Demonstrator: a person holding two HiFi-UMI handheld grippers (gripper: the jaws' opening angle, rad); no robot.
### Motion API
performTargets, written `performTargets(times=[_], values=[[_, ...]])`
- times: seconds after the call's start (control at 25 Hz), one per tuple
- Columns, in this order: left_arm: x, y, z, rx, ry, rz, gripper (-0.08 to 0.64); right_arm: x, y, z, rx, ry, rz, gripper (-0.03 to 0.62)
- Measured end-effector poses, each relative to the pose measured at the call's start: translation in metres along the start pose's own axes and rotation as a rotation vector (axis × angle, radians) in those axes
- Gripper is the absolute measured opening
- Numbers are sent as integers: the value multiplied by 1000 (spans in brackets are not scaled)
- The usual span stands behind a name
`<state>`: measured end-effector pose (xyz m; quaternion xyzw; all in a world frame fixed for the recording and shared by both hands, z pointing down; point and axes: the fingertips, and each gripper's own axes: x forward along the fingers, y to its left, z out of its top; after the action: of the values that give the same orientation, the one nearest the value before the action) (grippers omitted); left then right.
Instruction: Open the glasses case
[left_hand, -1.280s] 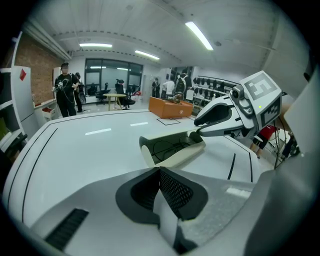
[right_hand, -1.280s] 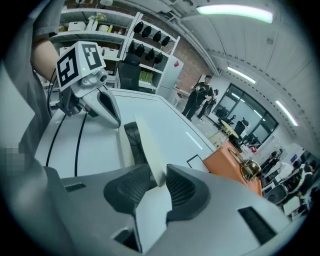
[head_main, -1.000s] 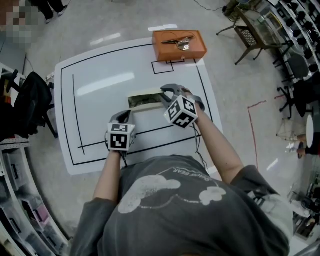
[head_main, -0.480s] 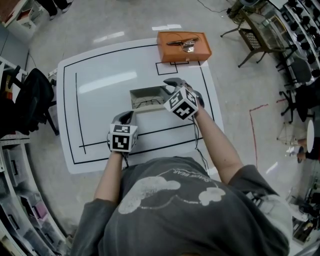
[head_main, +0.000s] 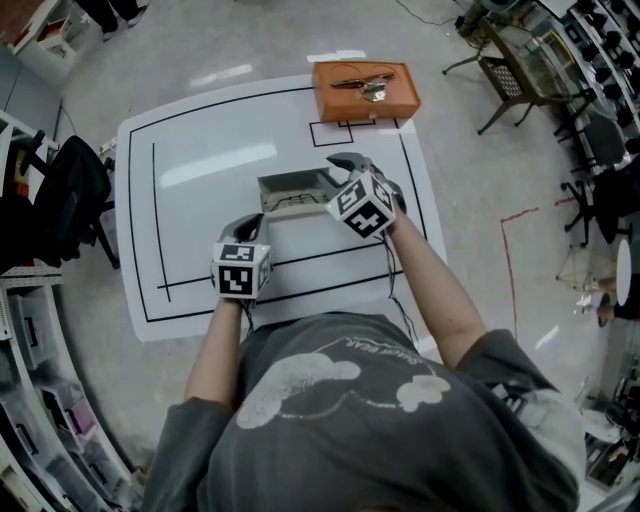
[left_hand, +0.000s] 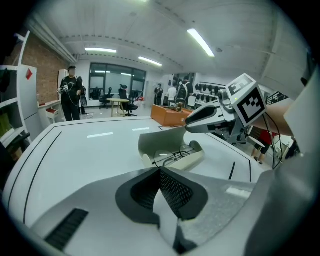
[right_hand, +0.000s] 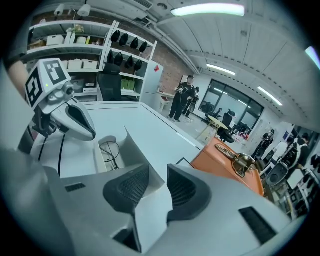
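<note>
The pale glasses case (head_main: 290, 194) lies open on the white table (head_main: 200, 130), its lid (right_hand: 131, 150) standing upright. Thin wire glasses (left_hand: 172, 152) rest inside. My right gripper (head_main: 336, 176) is at the lid's right end. In the right gripper view the lid's edge sits between its jaws (right_hand: 157, 177), which are opening, and a narrow gap shows at the right pad (right_hand: 182, 187). My left gripper (head_main: 248, 224) rests just in front of the case, apart from it. It is shut, and its pads (left_hand: 170, 187) meet with nothing between them.
An orange box (head_main: 363, 88) with metal objects on top stands at the table's far edge. Black lines mark the table. A black chair (head_main: 60, 200) stands left of the table, and shelves run along the left side. People stand far off in the room.
The case lid has swung from partly raised to upright, showing the glasses. My right gripper rolled with it and its jaws widened. The left gripper barely moved.
</note>
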<state>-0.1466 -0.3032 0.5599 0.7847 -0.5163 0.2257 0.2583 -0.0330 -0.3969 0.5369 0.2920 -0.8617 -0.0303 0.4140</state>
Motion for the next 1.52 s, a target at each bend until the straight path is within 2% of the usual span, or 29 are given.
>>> performTargets(times=[0.16, 0.32, 0.4, 0.6, 0.8, 1.16, 1.52], values=[[-12, -3, 7, -20, -28, 17, 2, -18, 3, 4, -19, -28, -19, 114], [-30, -13, 15, 7, -60, 36, 2, -41, 6, 5, -12, -65, -43, 109], [-38, -17, 12, 16, -61, 48, 2, -54, 8, 5, -1, -91, -58, 93], [-60, -40, 11, 30, -98, 52, 2, -91, 15, 1, 44, -152, -103, 4], [-79, -63, 1, 35, -110, 53, 2, -125, 32, -5, 41, -190, -118, 2], [-127, -108, -16, -10, -165, 63, 2, -178, 68, -46, 135, -203, -103, 0], [-176, -139, -66, -91, -188, 98, 2, -208, 122, -79, 216, -229, -35, 0]])
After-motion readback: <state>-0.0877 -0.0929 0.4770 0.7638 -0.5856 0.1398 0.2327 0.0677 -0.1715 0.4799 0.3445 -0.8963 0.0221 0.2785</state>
